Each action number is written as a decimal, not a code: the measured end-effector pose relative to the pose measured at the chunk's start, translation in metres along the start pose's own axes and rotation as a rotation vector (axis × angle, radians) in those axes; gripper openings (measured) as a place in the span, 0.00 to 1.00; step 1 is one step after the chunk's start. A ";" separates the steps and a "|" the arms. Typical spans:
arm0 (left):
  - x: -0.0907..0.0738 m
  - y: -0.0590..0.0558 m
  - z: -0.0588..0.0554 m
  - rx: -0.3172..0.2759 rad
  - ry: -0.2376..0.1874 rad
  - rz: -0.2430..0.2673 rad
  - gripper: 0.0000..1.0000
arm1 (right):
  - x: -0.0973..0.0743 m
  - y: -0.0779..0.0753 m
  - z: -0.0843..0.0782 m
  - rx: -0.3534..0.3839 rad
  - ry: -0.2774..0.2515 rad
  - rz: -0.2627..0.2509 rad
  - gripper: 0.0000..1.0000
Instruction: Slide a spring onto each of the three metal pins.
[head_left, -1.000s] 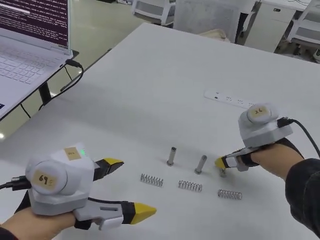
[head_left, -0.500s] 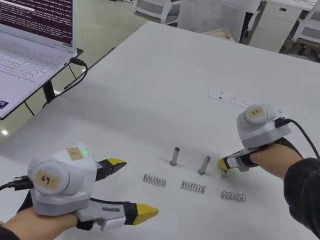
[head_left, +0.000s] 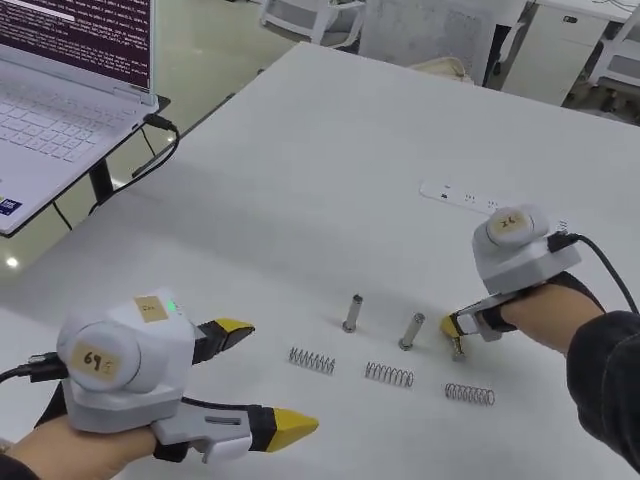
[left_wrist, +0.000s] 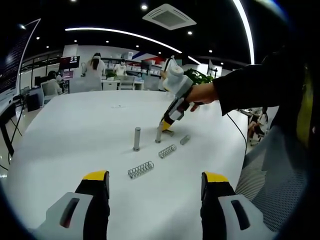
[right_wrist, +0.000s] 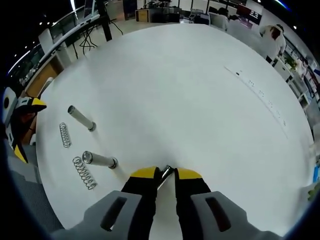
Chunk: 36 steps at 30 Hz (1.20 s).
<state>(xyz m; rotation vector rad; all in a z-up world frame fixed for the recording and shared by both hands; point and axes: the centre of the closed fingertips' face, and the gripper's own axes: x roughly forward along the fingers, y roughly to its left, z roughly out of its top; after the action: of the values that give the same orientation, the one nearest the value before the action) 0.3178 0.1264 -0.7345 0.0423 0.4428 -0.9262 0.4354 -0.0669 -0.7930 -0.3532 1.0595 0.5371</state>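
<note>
Two steel pins stand upright on the white table, one (head_left: 352, 312) left of the other (head_left: 410, 331). A third pin (head_left: 457, 346) sits slightly tilted at the right, and my right gripper (head_left: 452, 326) is shut on it; in the right gripper view this pin (right_wrist: 165, 175) is pinched between the yellow tips of my right gripper (right_wrist: 166, 175). Three springs (head_left: 311, 360) (head_left: 388, 375) (head_left: 469, 394) lie in a row in front of the pins. My left gripper (head_left: 262, 377) hovers open at the near left, apart from everything. In its own view my left gripper (left_wrist: 155, 180) faces the springs (left_wrist: 140, 169).
A white power strip (head_left: 468, 198) lies on the table beyond the pins. An open laptop (head_left: 60, 110) sits on a stand at the far left, its cable (head_left: 160, 150) hanging by the table edge. Chairs and desks stand behind the table.
</note>
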 end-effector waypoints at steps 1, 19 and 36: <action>0.000 0.000 0.000 0.000 0.000 0.000 0.71 | 0.000 0.000 0.000 0.001 0.002 -0.001 0.11; 0.000 0.001 0.001 -0.004 -0.006 0.000 0.70 | 0.001 -0.001 0.000 -0.004 0.018 -0.009 0.06; 0.000 0.001 0.004 -0.004 -0.015 -0.003 0.69 | -0.006 0.001 0.003 0.003 -0.014 -0.003 0.06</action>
<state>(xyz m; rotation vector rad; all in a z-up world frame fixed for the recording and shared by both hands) 0.3197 0.1264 -0.7306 0.0315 0.4311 -0.9285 0.4346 -0.0657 -0.7862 -0.3483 1.0461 0.5342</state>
